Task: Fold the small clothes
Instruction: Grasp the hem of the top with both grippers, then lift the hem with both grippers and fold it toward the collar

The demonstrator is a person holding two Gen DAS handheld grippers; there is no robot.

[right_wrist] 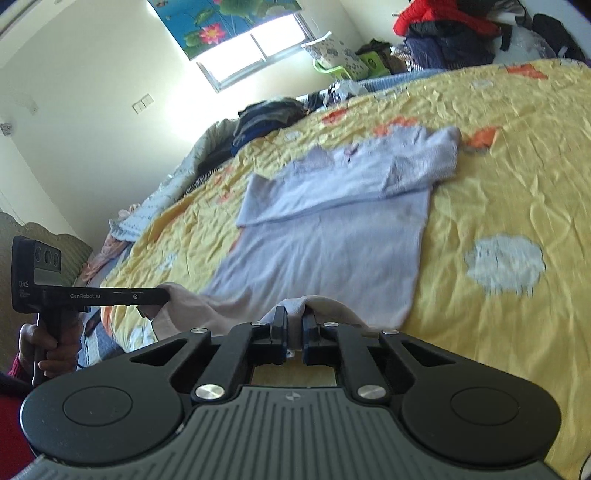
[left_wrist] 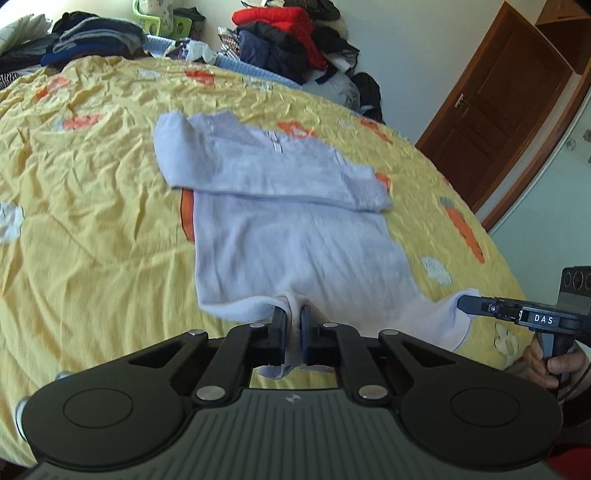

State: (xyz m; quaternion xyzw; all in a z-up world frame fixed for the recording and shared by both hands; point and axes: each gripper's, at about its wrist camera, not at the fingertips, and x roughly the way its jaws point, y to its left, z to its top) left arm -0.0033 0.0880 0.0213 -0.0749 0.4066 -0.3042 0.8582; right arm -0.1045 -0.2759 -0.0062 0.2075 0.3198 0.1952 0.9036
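Fingers pinched tight on both sides: the left gripper (left_wrist: 293, 317) has its jaws clamped on a bunched fold of the pale lavender shirt's (left_wrist: 295, 236) near hem, cloth squeezed up between the two black pads. Over on the other side, the right gripper (right_wrist: 293, 319) does the same, jaws nearly closed with a hump of the hem (right_wrist: 295, 304) caught between them. From the left wrist view, the right gripper (left_wrist: 467, 304) bites the hem's right corner, a hand (left_wrist: 550, 363) wrapped around its grip below. From the right wrist view, the left gripper (right_wrist: 164, 294) holds the left corner, which sags beneath it.

That shirt (right_wrist: 332, 229) lies spread on the yellow bedspread (left_wrist: 92, 203), its sleeves already folded across the chest in a band at the far end, collar farthest away. The near hem lifts off the bed between the two grips while the rest lies flat.

Orange carrots (left_wrist: 467, 229) and white sheep (right_wrist: 504, 266) pattern the bedspread. Far across the bed sit piles of dark clothes (left_wrist: 92, 37), a red jacket (left_wrist: 280, 18) atop another heap. A brown wooden door (left_wrist: 498, 110) stands at the right; a bright window (right_wrist: 258, 48) glows at the far left.
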